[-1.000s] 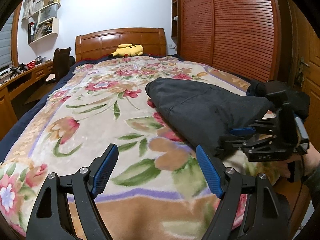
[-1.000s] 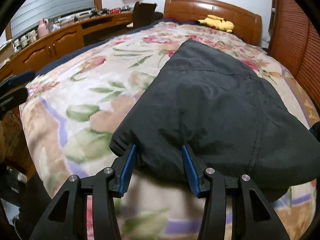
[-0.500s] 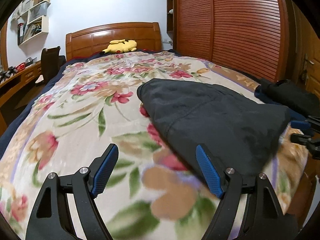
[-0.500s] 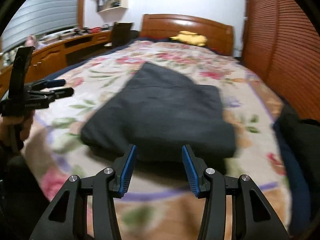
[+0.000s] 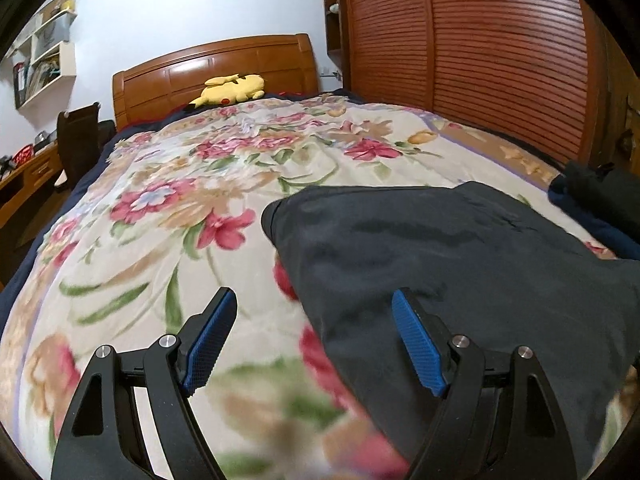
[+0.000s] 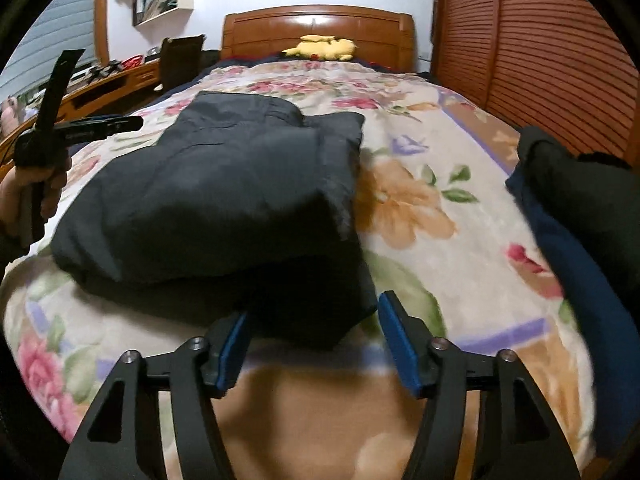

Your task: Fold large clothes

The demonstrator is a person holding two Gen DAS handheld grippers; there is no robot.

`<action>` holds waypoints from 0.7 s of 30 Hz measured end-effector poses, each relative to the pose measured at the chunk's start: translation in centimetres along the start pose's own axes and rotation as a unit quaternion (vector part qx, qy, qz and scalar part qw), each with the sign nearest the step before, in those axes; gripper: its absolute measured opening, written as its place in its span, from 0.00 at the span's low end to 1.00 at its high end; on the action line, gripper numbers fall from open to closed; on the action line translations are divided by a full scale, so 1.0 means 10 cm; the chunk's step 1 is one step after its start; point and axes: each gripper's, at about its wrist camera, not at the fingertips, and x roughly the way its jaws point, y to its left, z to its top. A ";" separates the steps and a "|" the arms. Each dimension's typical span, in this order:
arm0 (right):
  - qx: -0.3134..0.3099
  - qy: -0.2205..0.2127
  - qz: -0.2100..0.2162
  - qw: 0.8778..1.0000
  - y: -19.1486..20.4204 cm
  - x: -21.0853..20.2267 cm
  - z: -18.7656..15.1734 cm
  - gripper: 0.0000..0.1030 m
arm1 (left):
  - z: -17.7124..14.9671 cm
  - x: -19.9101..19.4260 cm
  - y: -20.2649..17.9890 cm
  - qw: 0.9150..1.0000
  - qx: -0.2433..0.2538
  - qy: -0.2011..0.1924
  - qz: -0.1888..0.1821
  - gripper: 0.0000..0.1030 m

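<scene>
A dark folded garment lies on the floral bedspread near the foot of the bed. In the right wrist view the garment lies as a folded block. My left gripper is open and empty, just above the garment's near left edge; it also shows at the left of the right wrist view. My right gripper is open and empty, just short of the garment's near edge.
A second dark garment pile lies at the bed's right edge. A yellow plush toy rests by the wooden headboard. A slatted wardrobe stands on the right; a desk and chair stand on the left.
Both grippers have swung to face up the bed. The right gripper's jaws have opened wider and pulled back off the garment's edge. The left gripper has moved closer to the garment.
</scene>
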 end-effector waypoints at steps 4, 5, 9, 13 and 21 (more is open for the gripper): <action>0.014 0.004 0.006 1.000 -0.02 0.13 0.01 0.73 | 0.12 0.27 0.05 1.000 0.007 0.011 0.008 0.78; 0.017 0.008 0.008 1.000 -0.04 0.16 0.02 0.74 | 0.15 0.33 0.06 1.000 0.008 0.014 0.011 0.78; 0.024 0.011 0.015 1.000 -0.11 0.17 0.03 0.74 | 0.24 0.60 0.09 0.999 0.010 0.028 0.021 0.78; 0.031 0.007 0.017 0.999 -0.10 0.21 0.01 0.74 | 0.27 0.81 0.11 0.999 0.002 0.046 0.011 0.78; 0.028 0.010 0.036 0.999 -0.04 0.23 -0.01 0.55 | 0.24 1.03 0.27 0.995 -0.052 0.080 -0.044 0.72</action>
